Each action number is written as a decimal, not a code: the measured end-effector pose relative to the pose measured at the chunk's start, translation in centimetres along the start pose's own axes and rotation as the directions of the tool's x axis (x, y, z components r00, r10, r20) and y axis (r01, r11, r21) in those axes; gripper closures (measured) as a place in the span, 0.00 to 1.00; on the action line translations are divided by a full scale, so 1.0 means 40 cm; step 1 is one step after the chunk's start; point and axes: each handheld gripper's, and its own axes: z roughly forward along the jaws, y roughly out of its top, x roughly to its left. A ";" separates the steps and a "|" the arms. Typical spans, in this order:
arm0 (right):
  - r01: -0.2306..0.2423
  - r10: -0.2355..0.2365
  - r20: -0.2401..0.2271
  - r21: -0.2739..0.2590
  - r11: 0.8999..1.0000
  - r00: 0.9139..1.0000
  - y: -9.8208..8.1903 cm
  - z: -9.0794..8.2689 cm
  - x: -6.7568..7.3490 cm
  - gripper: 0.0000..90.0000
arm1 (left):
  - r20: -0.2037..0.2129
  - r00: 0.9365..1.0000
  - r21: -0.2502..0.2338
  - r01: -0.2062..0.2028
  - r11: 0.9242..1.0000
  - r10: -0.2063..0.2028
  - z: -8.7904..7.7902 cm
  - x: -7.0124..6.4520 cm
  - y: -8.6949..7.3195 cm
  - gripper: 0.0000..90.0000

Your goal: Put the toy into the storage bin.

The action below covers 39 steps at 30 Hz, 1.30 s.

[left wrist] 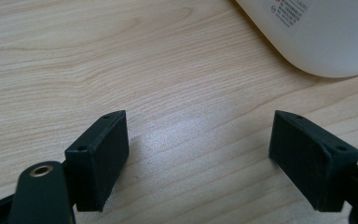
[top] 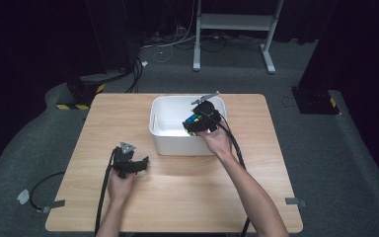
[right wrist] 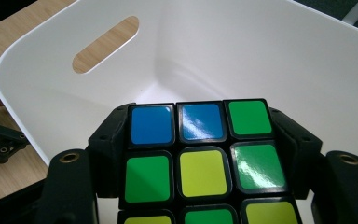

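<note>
Right gripper (right wrist: 200,154) grasps the puzzle cube (right wrist: 200,158) between its jaws, above the white tub (top: 163,143) at the table's (top: 128,207) far edge, just inside the tub's right rim; left gripper (left wrist: 198,154) released, jaws apart, over bare table near the tub's left corner.

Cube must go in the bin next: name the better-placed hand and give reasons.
Right. The right gripper is shut on the cube above the white bin; the left gripper rests open over the table.
</note>
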 end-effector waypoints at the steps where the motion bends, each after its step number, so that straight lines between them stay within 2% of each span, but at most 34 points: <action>1: 0.001 -0.001 0.001 0.001 1.000 1.000 0.000 0.001 0.001 0.37 | 0.000 1.000 0.000 0.000 1.000 0.000 0.000 0.000 0.000 0.22; 9: 0.005 -0.005 0.009 0.025 1.000 1.000 -0.004 0.012 0.003 0.37 | 0.000 1.000 0.000 0.000 1.000 0.000 0.000 0.000 0.000 0.22; 27: -0.043 0.044 -0.007 0.060 0.997 0.999 -0.035 0.035 -0.013 0.37 | 0.000 1.000 0.000 0.000 1.000 0.000 0.000 0.000 0.000 0.22; 35: -0.052 0.055 -0.033 0.070 0.996 0.998 -0.036 0.041 -0.015 0.36 | 0.000 1.000 0.000 0.000 1.000 0.000 0.000 0.000 0.000 0.22; 39: -0.052 0.055 -0.055 0.052 0.997 0.997 -0.032 0.035 -0.010 0.35 | 0.000 1.000 0.000 0.000 1.000 0.000 0.000 0.000 0.000 0.22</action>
